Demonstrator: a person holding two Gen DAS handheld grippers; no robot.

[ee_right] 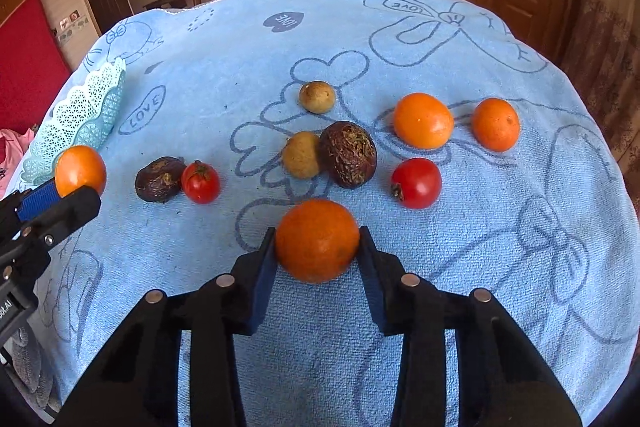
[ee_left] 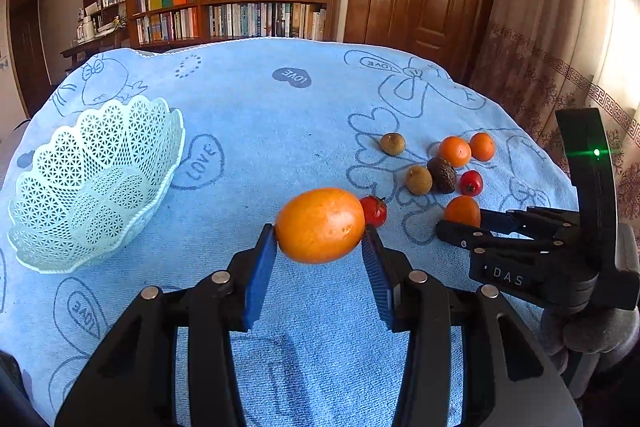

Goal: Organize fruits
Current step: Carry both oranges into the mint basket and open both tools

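Observation:
My left gripper [ee_left: 320, 231] is shut on an oval orange fruit [ee_left: 320, 223] and holds it above the blue towel, right of the pale green lattice basket [ee_left: 96, 183]. In the right wrist view that left gripper [ee_right: 66, 189] and its fruit [ee_right: 80, 169] sit just in front of the basket [ee_right: 80, 115]. My right gripper [ee_right: 317, 235] is shut on a round orange [ee_right: 317, 243] low over the towel. From the left wrist view, the right gripper [ee_left: 460, 227] reaches in from the right around that orange [ee_left: 462, 210].
Loose on the towel [ee_right: 500, 267] lie two more oranges [ee_right: 423, 121], two red tomatoes [ee_right: 417, 183], two brown fruits [ee_right: 301, 155] and two dark wrinkled fruits [ee_right: 348, 155]. The basket holds nothing. Beyond the table are a bookshelf [ee_left: 240, 3] and a door.

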